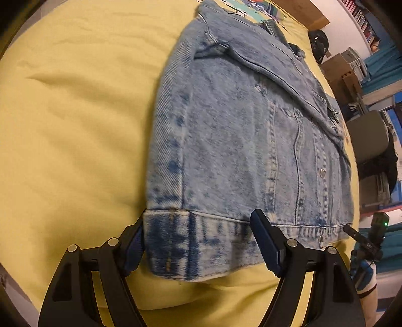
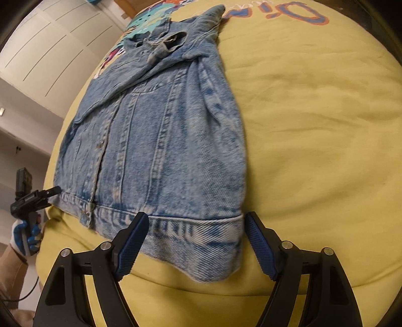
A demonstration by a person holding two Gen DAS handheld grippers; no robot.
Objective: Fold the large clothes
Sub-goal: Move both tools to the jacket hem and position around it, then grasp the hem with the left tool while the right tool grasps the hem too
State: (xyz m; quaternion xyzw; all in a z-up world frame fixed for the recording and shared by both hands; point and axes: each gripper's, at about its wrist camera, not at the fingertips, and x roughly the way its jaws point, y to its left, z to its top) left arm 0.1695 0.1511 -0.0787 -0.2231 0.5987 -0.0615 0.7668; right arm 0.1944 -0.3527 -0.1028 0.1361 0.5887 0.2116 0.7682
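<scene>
A light blue denim jacket (image 1: 238,140) lies flat on a yellow bed cover (image 1: 75,125), sleeves folded in over its front. My left gripper (image 1: 198,241) is open, its jaws on either side of the hem's left corner. The jacket also shows in the right wrist view (image 2: 160,140). My right gripper (image 2: 194,241) is open, its jaws on either side of the hem's right corner. The right gripper's tip shows in the left wrist view (image 1: 351,230); the left gripper shows in the right wrist view (image 2: 50,192) at the hem's far corner, held by a gloved hand.
The yellow cover (image 2: 314,151) has a coloured print near the jacket's collar (image 2: 301,12). Cardboard boxes (image 1: 344,73), a chair (image 1: 369,135) and shelves stand beyond the bed on one side. White cupboard doors (image 2: 50,45) stand on the other.
</scene>
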